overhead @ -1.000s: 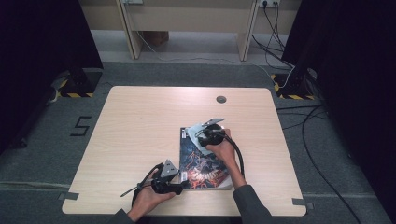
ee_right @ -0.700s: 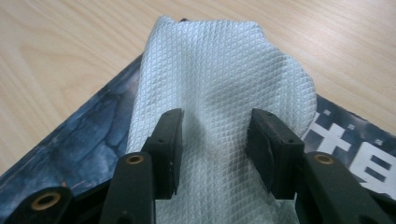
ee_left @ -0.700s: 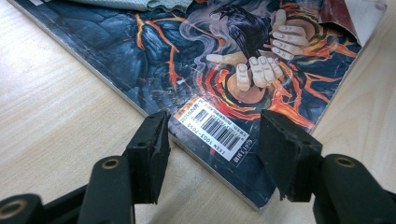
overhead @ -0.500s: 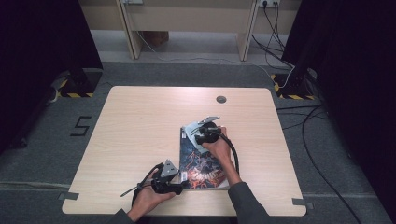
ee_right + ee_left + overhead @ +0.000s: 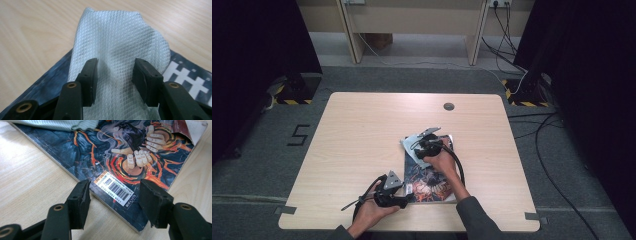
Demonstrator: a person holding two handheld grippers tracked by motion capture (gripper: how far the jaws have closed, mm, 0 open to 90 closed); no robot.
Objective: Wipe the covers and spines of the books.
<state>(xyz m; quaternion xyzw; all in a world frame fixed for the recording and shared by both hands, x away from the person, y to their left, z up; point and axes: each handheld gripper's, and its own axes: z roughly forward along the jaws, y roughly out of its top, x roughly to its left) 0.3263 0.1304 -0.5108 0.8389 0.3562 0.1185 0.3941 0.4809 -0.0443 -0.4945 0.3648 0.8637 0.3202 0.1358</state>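
A cloth (image 5: 416,143) lies on the magazine's (image 5: 428,181) far end.

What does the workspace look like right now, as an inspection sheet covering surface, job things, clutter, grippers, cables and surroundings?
Surface: light wooden table with a round grommet near the far edge.
Job's things: magazine lying flat near the front edge; pale quilted cloth lying over its far end.
Clutter: nothing seen.
Grippers: left gripper at the magazine's barcode corner, jaws apart, not pinching; right gripper over the cloth, its pads either side of a raised fold, grip unclear.
Cables: gripper cable along the right forearm; loose cables on the floor at right.
Surroundings: grey carpet, black curtains, striped tape.
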